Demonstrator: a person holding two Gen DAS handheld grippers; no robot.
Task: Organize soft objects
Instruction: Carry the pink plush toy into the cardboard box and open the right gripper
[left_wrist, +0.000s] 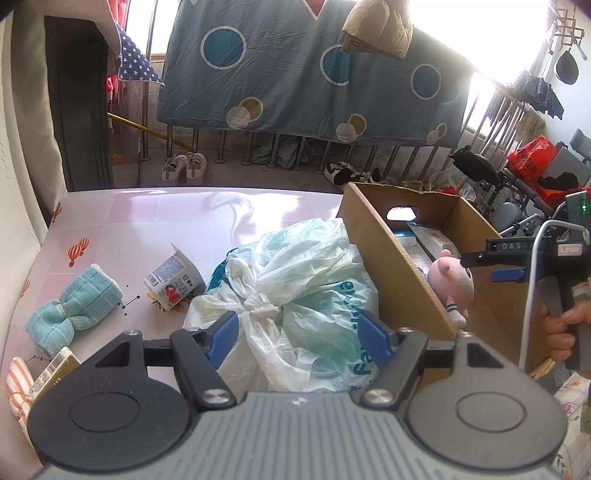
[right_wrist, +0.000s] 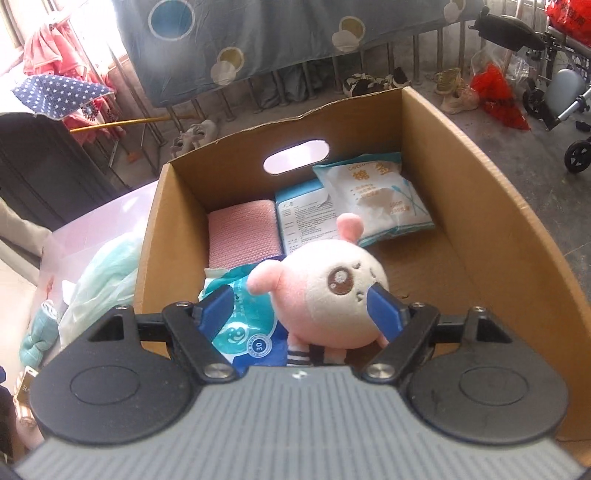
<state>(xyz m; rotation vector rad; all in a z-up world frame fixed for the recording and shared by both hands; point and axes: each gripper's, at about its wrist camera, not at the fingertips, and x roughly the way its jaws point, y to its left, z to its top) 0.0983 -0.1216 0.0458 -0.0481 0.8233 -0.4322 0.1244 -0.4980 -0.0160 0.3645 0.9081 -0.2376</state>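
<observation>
the pink plush toy is partly hidden: the right hand-held gripper covers its lower body, so only a bit of striped cloth shows. in the left wrist view the cardboard box wall hides most of the toy. the blue and white packet lies half under the toy. the small print on the carton is too tiny to read. the striped cloth is cut off by the picture's edge.

In the right wrist view the cardboard box fills the centre, the plush toy inside near its lower edge, packets behind, plastic bags at left.
</observation>
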